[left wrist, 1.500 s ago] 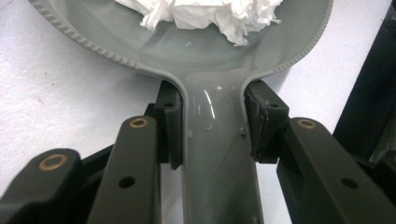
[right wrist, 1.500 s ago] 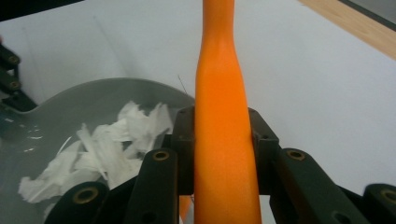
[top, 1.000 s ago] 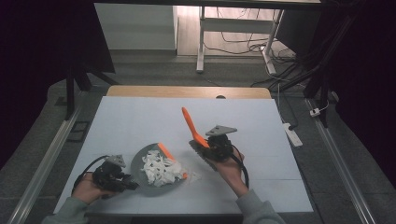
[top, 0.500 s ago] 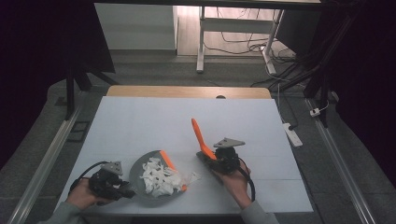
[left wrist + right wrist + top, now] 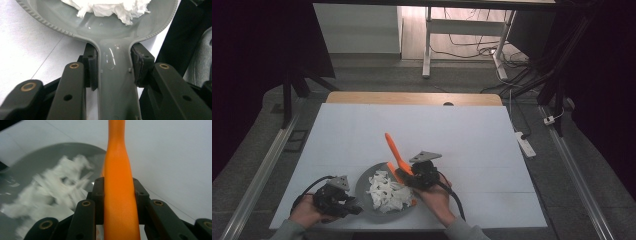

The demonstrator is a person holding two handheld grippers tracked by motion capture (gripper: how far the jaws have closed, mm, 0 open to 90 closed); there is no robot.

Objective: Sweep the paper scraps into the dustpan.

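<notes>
We hold a two-jaw gripper in each hand at the near edge of the white table (image 5: 362, 135). The left gripper (image 5: 343, 202) clamps the flat handle of a round grey plastic pan (image 5: 364, 186); in the left gripper view both pads (image 5: 90, 66) press against the sides of that handle (image 5: 116, 82), just below the point where it widens into the beaded rim. The pan sits on the table near the front edge, between our two hands. It contains a heap of torn white paper (image 5: 387, 192), which covers most of the pan floor.

The right gripper (image 5: 414, 175) pinches the handle of a long orange plastic utensil (image 5: 393, 147). In the right gripper view the jaws close on the thick lower part of the orange handle (image 5: 118, 202), and its narrower end extends away over the table. A second orange piece (image 5: 393, 172) lies at the pan rim beside the paper. The right gripper is positioned just above the right side of the pan.
</notes>
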